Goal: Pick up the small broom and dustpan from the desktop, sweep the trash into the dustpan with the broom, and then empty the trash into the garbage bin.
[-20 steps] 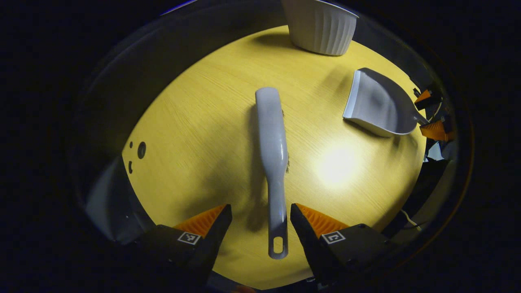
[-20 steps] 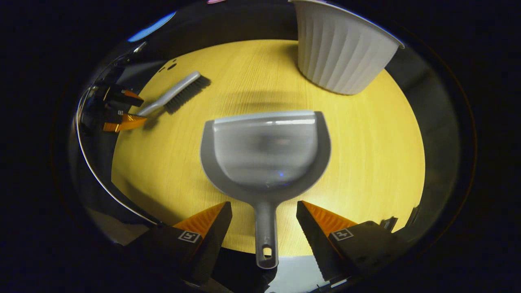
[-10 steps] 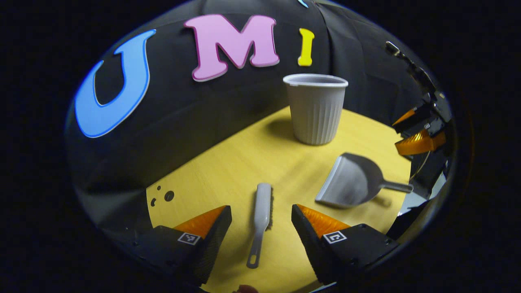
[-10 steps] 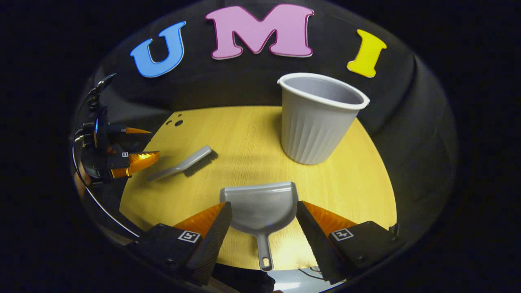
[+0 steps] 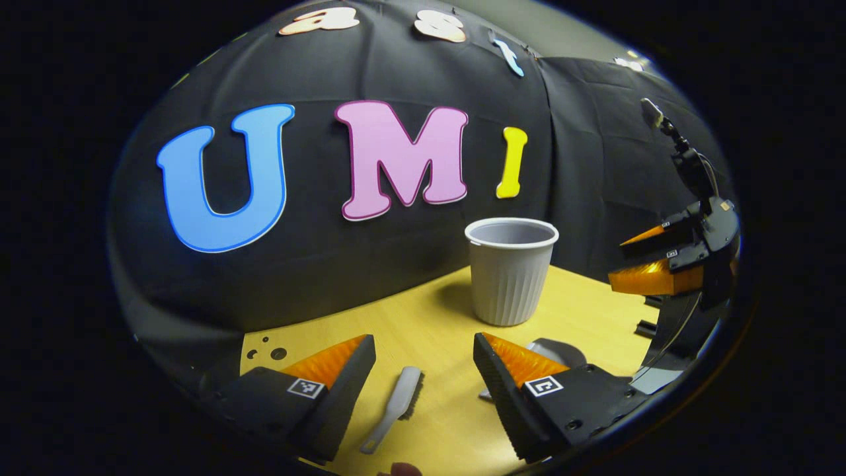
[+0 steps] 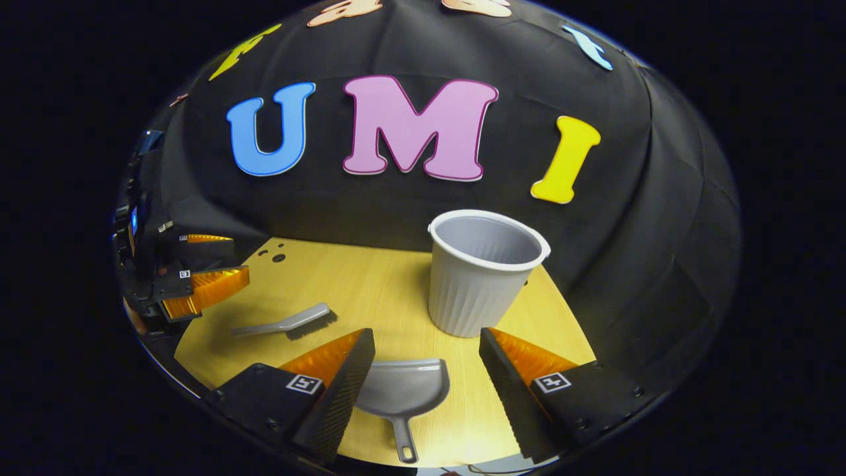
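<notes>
The left gripper [image 5: 423, 347] hangs above the near edge of the yellow wooden desktop [image 5: 436, 317] with its jaws wide apart and nothing between them; the small grey broom [image 5: 395, 406] lies flat on the desktop below the gap, handle toward the near edge and bristles facing right. In the right gripper view the same broom [image 6: 285, 323] rests on the left part of the desktop, with the left gripper [image 6: 198, 284] off the table's left edge, near the handle end but apart from it. The right gripper [image 6: 426, 347] is likewise held above the near edge, jaws spread and empty, and the grey dustpan [image 6: 403, 393] lies flat on the desktop below them, its handle pointing to the near edge and its wide mouth facing the far side. The grey ribbed garbage bin [image 6: 481, 271] stands upright farther back, just beyond the dustpan and a little to its right (its inside looks bare as far as can be seen). In the left gripper view the bin [image 5: 510, 271] stands far right of the broom, the dustpan [image 5: 555, 350] is partly hidden behind the left gripper's own finger, and the right gripper [image 5: 651, 261] hovers at the right edge, jaws apart.
</notes>
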`<action>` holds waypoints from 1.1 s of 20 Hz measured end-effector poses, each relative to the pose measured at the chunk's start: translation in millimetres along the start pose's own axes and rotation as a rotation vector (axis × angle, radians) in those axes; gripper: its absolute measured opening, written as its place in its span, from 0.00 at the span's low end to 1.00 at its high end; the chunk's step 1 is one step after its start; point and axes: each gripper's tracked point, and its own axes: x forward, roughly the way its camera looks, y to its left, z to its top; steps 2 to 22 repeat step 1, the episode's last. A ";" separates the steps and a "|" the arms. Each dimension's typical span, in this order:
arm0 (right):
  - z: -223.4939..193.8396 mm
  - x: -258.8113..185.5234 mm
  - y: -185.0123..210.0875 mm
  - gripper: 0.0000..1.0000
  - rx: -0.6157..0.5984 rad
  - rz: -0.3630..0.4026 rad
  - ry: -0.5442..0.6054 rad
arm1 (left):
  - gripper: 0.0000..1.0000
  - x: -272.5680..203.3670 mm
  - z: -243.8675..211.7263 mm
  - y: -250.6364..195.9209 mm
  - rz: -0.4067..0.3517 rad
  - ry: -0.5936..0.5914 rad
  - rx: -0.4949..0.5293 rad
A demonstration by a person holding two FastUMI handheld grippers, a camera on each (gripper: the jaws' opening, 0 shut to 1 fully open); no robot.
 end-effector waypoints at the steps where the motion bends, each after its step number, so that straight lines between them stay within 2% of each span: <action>1: 3.9 0.9 0.1 0.99 -0.008 0.005 -0.027 | 0.94 -4.3 4.5 -1.3 0.014 -0.016 -0.011; 22: 3.9 0.9 0.1 0.99 -0.008 0.005 -0.027 | 0.94 -4.3 4.5 -1.3 0.014 -0.016 -0.011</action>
